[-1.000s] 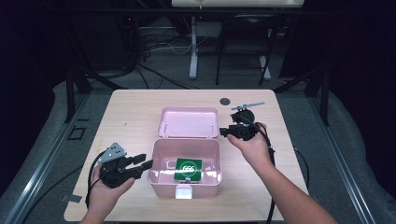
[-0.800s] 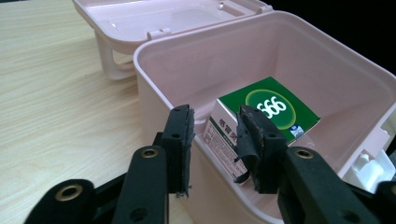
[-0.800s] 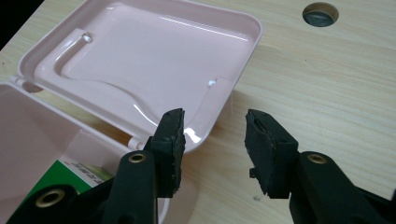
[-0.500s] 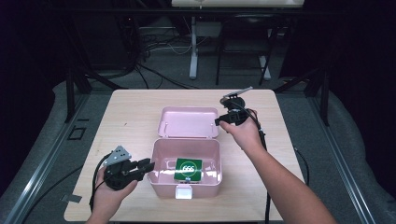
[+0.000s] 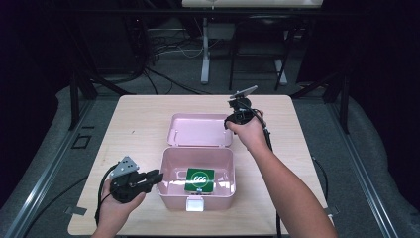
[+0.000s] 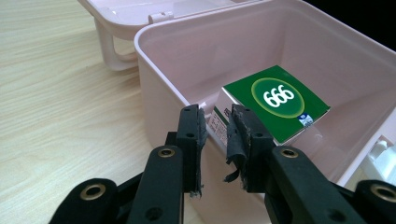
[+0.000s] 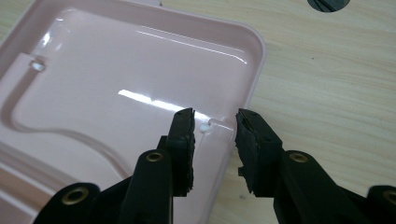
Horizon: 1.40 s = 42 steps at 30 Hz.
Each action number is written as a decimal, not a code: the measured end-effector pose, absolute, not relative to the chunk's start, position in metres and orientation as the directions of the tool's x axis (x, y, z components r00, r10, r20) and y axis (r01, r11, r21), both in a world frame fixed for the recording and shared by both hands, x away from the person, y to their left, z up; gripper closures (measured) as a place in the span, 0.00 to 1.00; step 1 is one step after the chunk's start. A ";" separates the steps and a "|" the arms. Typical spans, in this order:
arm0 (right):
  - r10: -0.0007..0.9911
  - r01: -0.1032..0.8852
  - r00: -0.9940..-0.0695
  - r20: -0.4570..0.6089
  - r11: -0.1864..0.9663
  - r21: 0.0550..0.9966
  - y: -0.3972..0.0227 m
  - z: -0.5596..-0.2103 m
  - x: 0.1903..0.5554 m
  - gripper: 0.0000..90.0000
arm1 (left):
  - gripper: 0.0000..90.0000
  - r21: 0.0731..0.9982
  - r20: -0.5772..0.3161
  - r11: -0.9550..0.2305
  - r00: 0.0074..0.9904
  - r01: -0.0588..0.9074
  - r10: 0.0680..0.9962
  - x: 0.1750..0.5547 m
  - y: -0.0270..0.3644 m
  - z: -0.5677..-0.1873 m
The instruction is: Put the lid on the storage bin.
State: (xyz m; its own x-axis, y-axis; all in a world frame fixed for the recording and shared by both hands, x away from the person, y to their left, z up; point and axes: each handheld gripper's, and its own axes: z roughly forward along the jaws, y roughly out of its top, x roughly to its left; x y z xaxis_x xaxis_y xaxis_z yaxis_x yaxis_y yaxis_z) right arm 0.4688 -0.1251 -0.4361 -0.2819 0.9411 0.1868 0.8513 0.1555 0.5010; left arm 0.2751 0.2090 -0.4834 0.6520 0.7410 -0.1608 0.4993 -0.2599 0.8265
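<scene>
A pale wooden table (image 5: pixel 143 129) carried a pink box (image 5: pixel 198 196) with its lid (image 5: pixel 198 130) swung open and lying flat behind it. A green packet (image 5: pixel 200 179) marked 666 lay on the floor of the box, and a white latch (image 5: pixel 194 205) hung at its front wall. A small dark disc (image 7: pixel 328 3) sat on the table beyond the lid's corner. Cables and stand legs crowded the dark floor behind the table.

The left gripper (image 5: pixel 154 177) was held just beside the box's left wall. In the left gripper view its jaws had just been closing and straddled the rim of that wall (image 6: pixel 205 122), a narrow gap still showing, with the pads not seen pressing on it; the packet lay beyond them inside the box.

The right gripper (image 5: pixel 234 118) hovered at the lid's right edge. In the right gripper view its jaws had just been closing, still parted, with the edge of the lid (image 7: pixel 238 119) between them and nothing clamped.
</scene>
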 end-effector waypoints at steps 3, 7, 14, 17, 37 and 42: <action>0.946 0.858 -0.266 0.184 0.145 0.492 -0.125 -0.441 0.474 0.76 | 0.82 0.829 -0.165 -0.254 0.651 0.499 0.741 0.275 0.209 -0.484; 0.953 0.869 -0.231 0.194 0.113 0.482 -0.128 -0.446 0.482 0.78 | 0.82 0.830 -0.165 -0.251 0.651 0.497 0.741 0.275 0.209 -0.484; 0.955 0.878 -0.197 0.221 0.072 0.474 -0.133 -0.451 0.490 0.79 | 0.82 0.832 -0.169 -0.248 0.651 0.497 0.740 0.275 0.210 -0.485; 0.954 0.883 -0.190 0.231 0.063 0.465 -0.134 -0.456 0.494 0.79 | 0.82 0.831 -0.169 -0.248 0.652 0.497 0.739 0.275 0.210 -0.485; 0.960 0.900 -0.160 0.230 0.046 0.434 -0.127 -0.472 0.504 0.85 | 0.82 0.833 -0.168 -0.248 0.653 0.495 0.739 0.275 0.210 -0.485; 0.960 0.903 -0.152 0.233 0.038 0.428 -0.128 -0.473 0.505 0.88 | 0.82 0.833 -0.169 -0.246 0.652 0.496 0.739 0.275 0.210 -0.485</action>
